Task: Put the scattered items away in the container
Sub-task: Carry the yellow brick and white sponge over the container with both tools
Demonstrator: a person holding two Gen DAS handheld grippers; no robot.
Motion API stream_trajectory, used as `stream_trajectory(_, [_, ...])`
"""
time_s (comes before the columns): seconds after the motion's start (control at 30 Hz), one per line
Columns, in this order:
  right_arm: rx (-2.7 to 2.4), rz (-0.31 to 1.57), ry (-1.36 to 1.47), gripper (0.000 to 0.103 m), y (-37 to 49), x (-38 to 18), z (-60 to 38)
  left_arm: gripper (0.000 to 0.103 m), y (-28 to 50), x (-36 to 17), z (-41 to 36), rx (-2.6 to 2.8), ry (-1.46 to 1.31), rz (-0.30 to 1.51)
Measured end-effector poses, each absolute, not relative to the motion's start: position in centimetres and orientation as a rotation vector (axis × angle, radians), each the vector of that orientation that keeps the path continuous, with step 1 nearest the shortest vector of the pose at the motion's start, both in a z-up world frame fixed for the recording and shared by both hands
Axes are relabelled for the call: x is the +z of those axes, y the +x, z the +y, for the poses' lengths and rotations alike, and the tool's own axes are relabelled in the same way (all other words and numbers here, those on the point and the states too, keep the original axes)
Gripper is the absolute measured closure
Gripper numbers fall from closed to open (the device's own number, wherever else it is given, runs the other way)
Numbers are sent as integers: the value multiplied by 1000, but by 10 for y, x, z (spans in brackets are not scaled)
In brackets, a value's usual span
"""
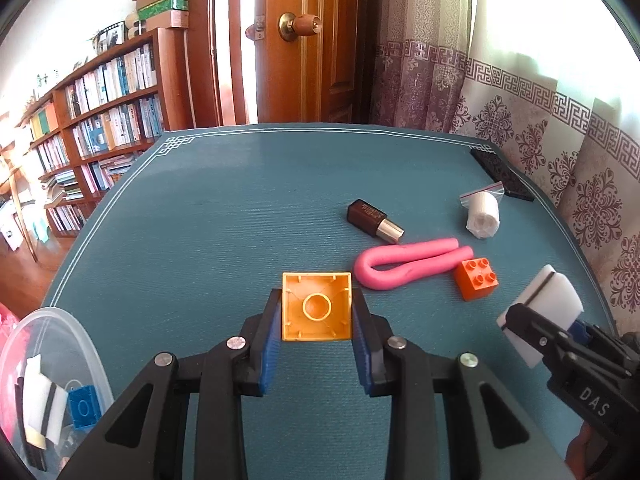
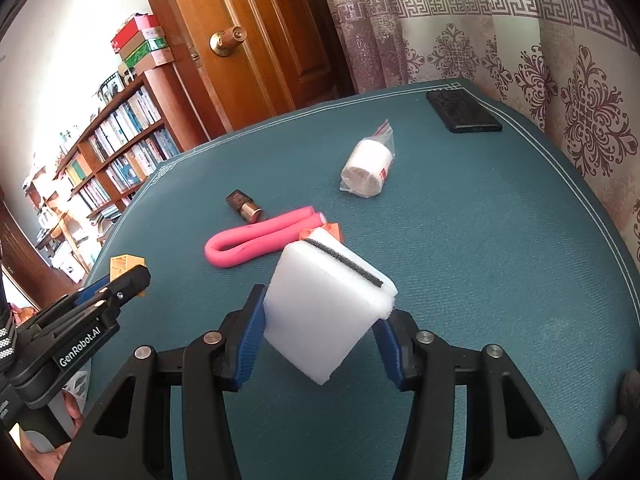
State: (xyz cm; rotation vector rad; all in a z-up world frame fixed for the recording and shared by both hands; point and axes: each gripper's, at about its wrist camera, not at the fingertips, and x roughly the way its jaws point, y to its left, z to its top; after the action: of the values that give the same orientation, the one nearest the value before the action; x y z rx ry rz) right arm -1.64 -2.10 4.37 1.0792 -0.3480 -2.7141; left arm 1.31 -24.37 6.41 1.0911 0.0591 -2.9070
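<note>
Left wrist view: the left claw (image 1: 317,334) is clamped on a yellow block (image 1: 317,305), hollow underside facing the camera, lifted over the teal surface (image 1: 200,240). The clear container (image 1: 86,344) sits at the lower left, holding one blue block (image 1: 83,405) and one white sponge with a dark stripe (image 1: 42,410). To do this step well, I would swing the yellow block left until it is fully above the container's opening, lower it past the rim, and only then release, so it cannot bounce out. On the surface lie one brown lipstick tube (image 1: 374,222), one bagged white roll (image 1: 482,216), one bent pink foam tube (image 1: 408,262) and one orange block (image 1: 476,279) touching it. A black phone (image 1: 502,176) lies at the far right edge. The right claw (image 1: 520,326) enters at the right, gripping a white sponge (image 1: 550,300)

Right wrist view: the right claw grips that white sponge (image 2: 326,312) by its sides, tilted, above the surface. It should wait its turn so the two claws do not collide over the container. Counted here: one pink foam tube, one lipstick tube, one bagged roll, one phone, and an orange block mostly hidden behind the sponge. The left claw (image 2: 120,280) shows at left with the yellow block
</note>
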Motion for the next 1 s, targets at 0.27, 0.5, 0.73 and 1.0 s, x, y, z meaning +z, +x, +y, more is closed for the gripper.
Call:
stream_trajectory(0.27, [-2699,-324,1068,49,-7,47,-37,68,31,73,-264,-2901,1042,96])
stream_trajectory(0.5, [-2669,-290,1052,49,3,53,-60,68,48,77,-290,-2873,1019,152])
stream_trajectory(0.73, [-2602,-251,1040,49,10,57,-96,68,70,82,-321,-2828,974,190])
stream_trajectory(1.0, [-2498,-194,1021,49,21,61,-146,68,96,83,-360,-2762,933,213])
